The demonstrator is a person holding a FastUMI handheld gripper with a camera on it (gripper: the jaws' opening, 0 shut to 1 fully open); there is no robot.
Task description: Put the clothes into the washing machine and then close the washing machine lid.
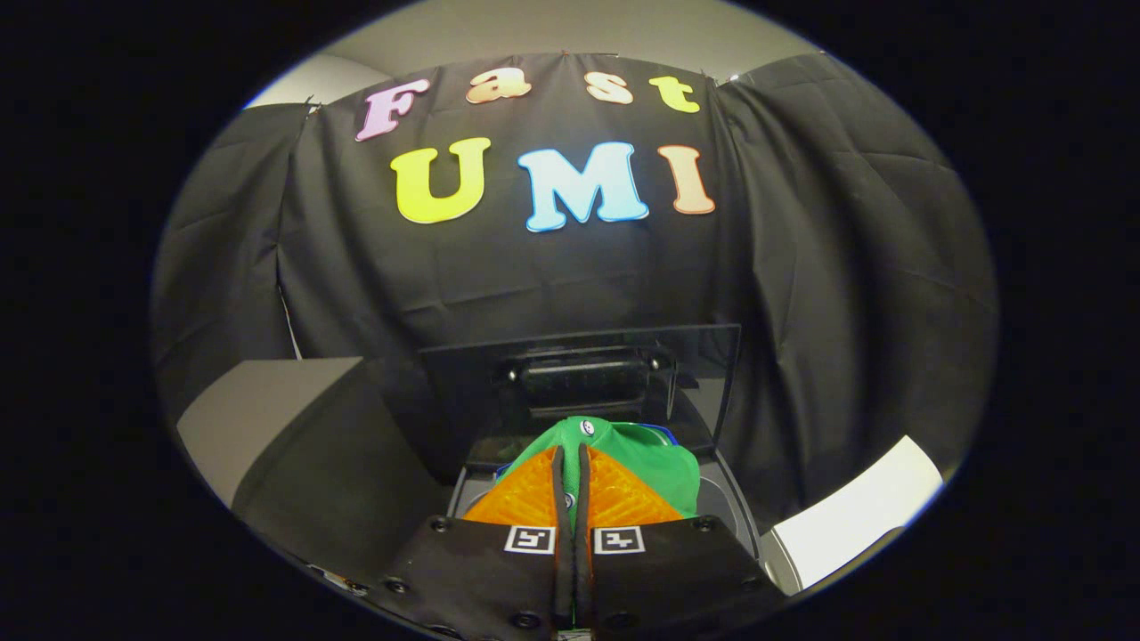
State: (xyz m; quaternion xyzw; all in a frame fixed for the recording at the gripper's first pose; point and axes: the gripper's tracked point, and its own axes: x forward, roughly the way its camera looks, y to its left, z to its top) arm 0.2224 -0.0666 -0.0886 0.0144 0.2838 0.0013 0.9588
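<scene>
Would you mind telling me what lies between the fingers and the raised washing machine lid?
In the gripper view, the green garment lies there, pinched by the shut hand-held gripper and bunched ahead of the upright lid.

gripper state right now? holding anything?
Tongs: closed, pinching the green garment between both fingers, held above the washing machine, whose lid stands open behind.
</scene>
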